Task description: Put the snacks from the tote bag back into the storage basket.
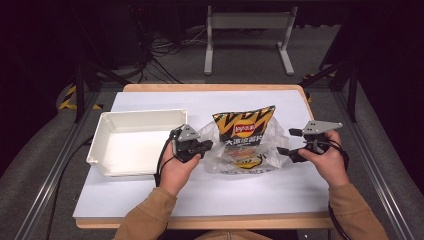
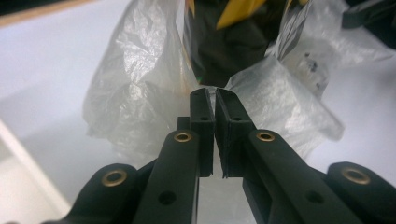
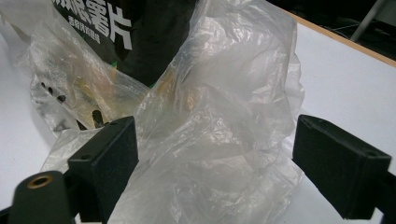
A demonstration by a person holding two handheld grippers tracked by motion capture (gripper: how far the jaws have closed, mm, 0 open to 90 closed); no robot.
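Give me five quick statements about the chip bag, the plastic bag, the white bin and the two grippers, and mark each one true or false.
1. The chip bag sits partly inside the clear plastic bag. True.
2. The left gripper has its jaws spread wide. False: they are nearly shut, at the plastic bag's edge; whether they pinch plastic is unclear.
3. The right gripper has open jaws with plastic between them. True.
4. The white bin holds the chip bag. False: the bag lies on the table, right of the bin.
5. The chip bag is blue. False: it is black and yellow.
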